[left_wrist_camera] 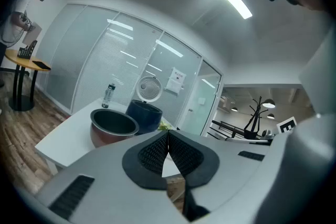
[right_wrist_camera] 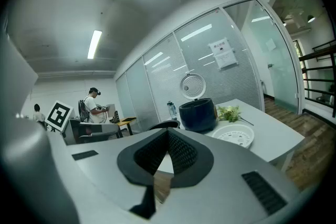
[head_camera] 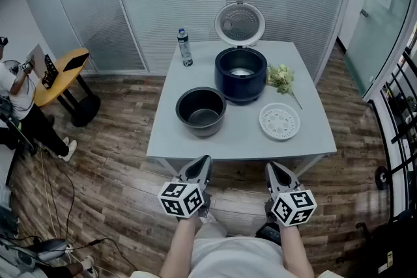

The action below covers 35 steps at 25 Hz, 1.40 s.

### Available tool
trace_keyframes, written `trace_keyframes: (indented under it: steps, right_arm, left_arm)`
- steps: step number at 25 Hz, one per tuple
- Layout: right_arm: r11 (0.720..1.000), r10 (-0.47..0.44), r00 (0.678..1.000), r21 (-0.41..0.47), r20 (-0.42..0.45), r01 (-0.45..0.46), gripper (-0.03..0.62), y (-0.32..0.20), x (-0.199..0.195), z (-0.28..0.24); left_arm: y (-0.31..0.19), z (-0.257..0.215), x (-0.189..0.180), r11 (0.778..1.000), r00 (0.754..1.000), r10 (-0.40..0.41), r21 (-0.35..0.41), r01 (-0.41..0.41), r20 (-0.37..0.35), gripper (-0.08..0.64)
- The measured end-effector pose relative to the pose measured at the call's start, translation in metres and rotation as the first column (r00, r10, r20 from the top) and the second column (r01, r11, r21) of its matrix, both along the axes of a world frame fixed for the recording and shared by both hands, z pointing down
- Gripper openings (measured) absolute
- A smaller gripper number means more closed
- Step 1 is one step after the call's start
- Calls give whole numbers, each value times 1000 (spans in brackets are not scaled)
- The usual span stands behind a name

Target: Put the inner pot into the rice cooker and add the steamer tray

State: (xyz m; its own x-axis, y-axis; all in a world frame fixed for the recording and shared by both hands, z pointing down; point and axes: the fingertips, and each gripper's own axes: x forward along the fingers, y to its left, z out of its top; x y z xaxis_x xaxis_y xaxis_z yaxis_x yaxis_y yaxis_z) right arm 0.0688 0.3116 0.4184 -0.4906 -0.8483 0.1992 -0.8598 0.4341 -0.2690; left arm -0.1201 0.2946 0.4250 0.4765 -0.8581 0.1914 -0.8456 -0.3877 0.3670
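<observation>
On the white table (head_camera: 195, 71) stands a dark blue rice cooker (head_camera: 240, 75) with its round lid (head_camera: 240, 24) raised. The dark inner pot (head_camera: 201, 111) sits in front of it to the left, and the white steamer tray (head_camera: 279, 121) lies flat to the right. Both grippers hang short of the table's near edge: my left gripper (head_camera: 204, 159) and my right gripper (head_camera: 272, 166) are shut with nothing in them. The left gripper view shows the pot (left_wrist_camera: 113, 125) and the cooker (left_wrist_camera: 144, 115) past the shut left gripper (left_wrist_camera: 168, 134). The right gripper view shows the cooker (right_wrist_camera: 198, 115) and the tray (right_wrist_camera: 235, 136) beyond the shut right gripper (right_wrist_camera: 168, 131).
A water bottle (head_camera: 185, 47) stands at the table's back left. A bunch of pale flowers (head_camera: 281, 78) lies right of the cooker. A yellow round side table (head_camera: 62, 75) and a seated person (head_camera: 16, 101) are at the far left; glass walls stand behind.
</observation>
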Motion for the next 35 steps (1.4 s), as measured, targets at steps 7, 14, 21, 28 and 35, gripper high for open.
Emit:
trace_keyframes:
  steps: [7, 14, 21, 28, 35]
  right_arm:
    - [1000, -6, 1000, -15, -7, 6, 15, 1, 7, 8]
    - [999, -38, 997, -29, 65, 40, 17, 4, 6, 10]
    - [989, -123, 983, -62, 139, 133, 247, 10, -1, 11]
    - [985, -126, 976, -97, 176, 144, 250, 1, 15, 24]
    - [972, -147, 967, -149, 209, 180, 250, -33, 4, 41]
  left_arm:
    - [1, 10, 0, 1000, 1000, -26, -16, 26, 1, 10]
    - [2, 11, 1, 999, 999, -41, -3, 41, -2, 107]
    - [7, 16, 8, 999, 1000, -20, -35, 20, 1, 285]
    - [4, 27, 1, 995, 997, -80, -53, 81, 24, 285]
    - [-26, 38, -21, 987, 990, -142, -75, 143, 17, 285]
